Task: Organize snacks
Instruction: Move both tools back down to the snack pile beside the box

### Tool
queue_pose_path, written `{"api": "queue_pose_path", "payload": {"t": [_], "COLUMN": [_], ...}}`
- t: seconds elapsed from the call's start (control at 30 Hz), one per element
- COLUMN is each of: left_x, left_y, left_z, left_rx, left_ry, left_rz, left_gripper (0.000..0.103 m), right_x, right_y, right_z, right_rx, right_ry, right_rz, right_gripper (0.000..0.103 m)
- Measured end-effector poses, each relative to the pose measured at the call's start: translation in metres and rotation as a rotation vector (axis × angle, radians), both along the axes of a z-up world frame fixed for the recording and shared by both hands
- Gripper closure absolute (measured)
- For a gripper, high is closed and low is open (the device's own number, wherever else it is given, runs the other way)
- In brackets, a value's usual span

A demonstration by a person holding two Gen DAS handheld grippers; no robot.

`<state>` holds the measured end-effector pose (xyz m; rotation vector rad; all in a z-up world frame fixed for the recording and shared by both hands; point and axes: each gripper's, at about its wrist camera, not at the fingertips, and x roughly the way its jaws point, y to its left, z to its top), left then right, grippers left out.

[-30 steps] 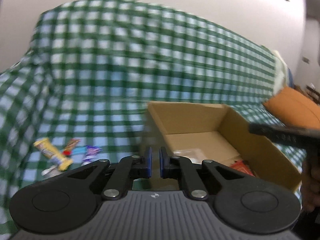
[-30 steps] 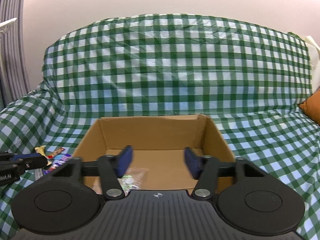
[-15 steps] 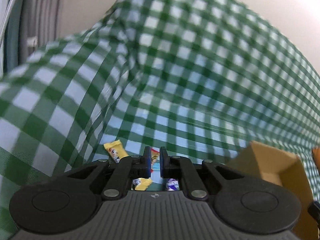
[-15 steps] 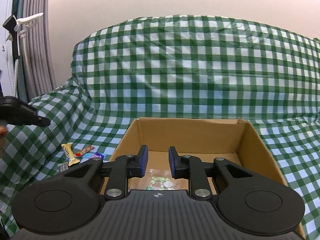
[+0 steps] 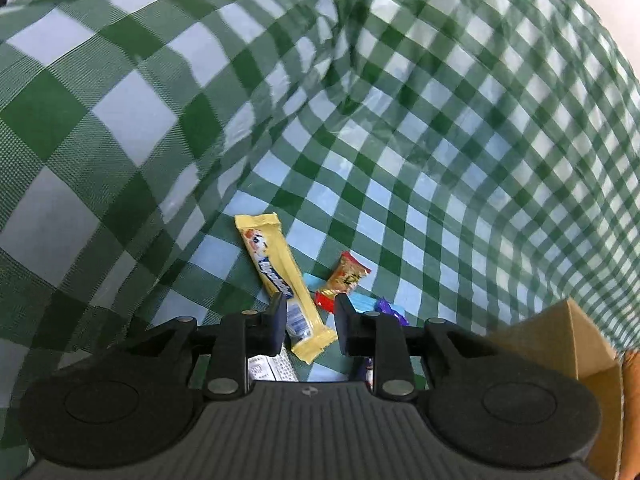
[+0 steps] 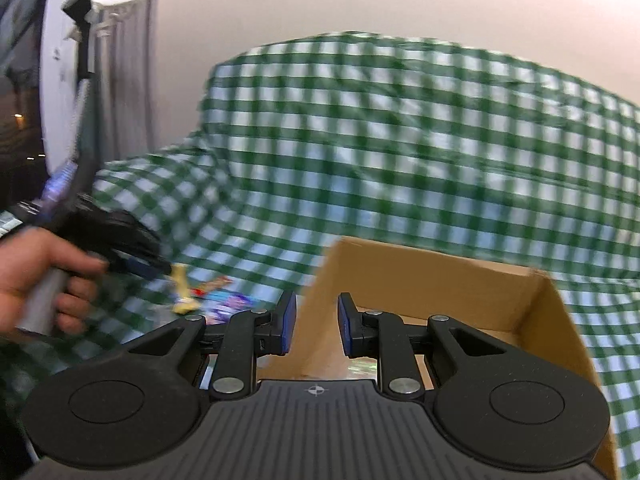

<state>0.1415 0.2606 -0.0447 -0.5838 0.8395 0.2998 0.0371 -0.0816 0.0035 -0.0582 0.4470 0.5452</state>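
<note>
Black jaws of our left gripper [image 5: 307, 326] are parting above the snack pile, with nothing pinched; half a second ago they sat nearly together, farther back from the wrappers. The yellow bar [image 5: 280, 276] now lies with its lower end in the gap between the fingers, untouched as far as we can tell. Just beside it sit a red-and-gold candy [image 5: 342, 280], a blue packet [image 5: 362, 304], a purple wrapper [image 5: 390, 310] and a white packet [image 5: 272, 368], all on the green checked cover [image 5: 120, 120].

Our right gripper [image 6: 317, 326] holds nothing, its 2 blue pads slightly apart. It has swung aside since 1 second ago: the cardboard box [image 6: 440, 276], then centred, now sits to the right.

Only the right view shows the hand [image 6: 36, 276] gripping the left tool and the box's open interior; there the snacks are a blur. Only the left view shows the wrappers sharply, with just a corner of the box [image 5: 576, 344] at its right edge.
</note>
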Motion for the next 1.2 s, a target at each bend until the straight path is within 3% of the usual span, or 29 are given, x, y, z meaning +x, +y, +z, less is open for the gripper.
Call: {"api": "queue_pose_path", "payload": {"t": [0.13, 0.27, 0.43, 0.6, 0.67, 0.73, 0.83, 0.9, 1.0, 1.07, 1.13, 1.2], "left_x": [0.000, -0.005, -0.011, -0.004, -0.001, 0.003, 0.013, 0.018, 0.025, 0.029, 0.031, 0.030], "left_y": [0.016, 0.026, 0.034, 0.031, 0.032, 0.032, 0.026, 0.023, 0.016, 0.012, 0.009, 0.007], "left_z": [-0.006, -0.010, -0.010, -0.019, -0.023, -0.027, -0.037, -0.040, -0.045, -0.049, -0.052, -0.052], "left_rx": [-0.037, -0.020, -0.025, -0.040, -0.068, -0.087, -0.086, -0.084, -0.076, -0.047, -0.028, -0.018], "left_ry": [0.021, 0.049, 0.029, 0.025, 0.013, 0.002, 0.026, 0.036, 0.048, 0.067, 0.086, 0.073], "left_rz": [-0.015, -0.039, -0.063, -0.071, -0.056, -0.044, -0.036, -0.038, -0.051, -0.051, -0.062, -0.079], "left_gripper": [0.075, 0.075, 0.075, 0.075, 0.075, 0.074, 0.061, 0.058, 0.054, 0.054, 0.054, 0.068], "right_x": [0.006, 0.003, -0.003, 0.005, 0.014, 0.023, 0.032, 0.029, 0.026, 0.026, 0.026, 0.022], "right_y": [0.057, 0.110, 0.155, 0.178, 0.181, 0.183, 0.186, 0.186, 0.187, 0.185, 0.183, 0.181], "right_z": [0.014, 0.005, -0.042, -0.092, -0.104, -0.116, -0.136, -0.140, -0.140, -0.140, -0.139, -0.137], "right_rx": [-0.007, -0.026, -0.109, -0.199, -0.212, -0.219, -0.243, -0.243, -0.259, -0.255, -0.248, -0.251], "right_ry": [0.059, 0.066, 0.081, 0.102, 0.129, 0.165, 0.232, 0.223, 0.211, 0.213, 0.217, 0.211], "right_rz": [0.075, 0.141, 0.216, 0.217, 0.203, 0.190, 0.187, 0.186, 0.192, 0.185, 0.189, 0.194], "right_gripper": [0.078, 0.078, 0.078, 0.076, 0.061, 0.056, 0.056, 0.055, 0.061, 0.075, 0.080, 0.081]}}
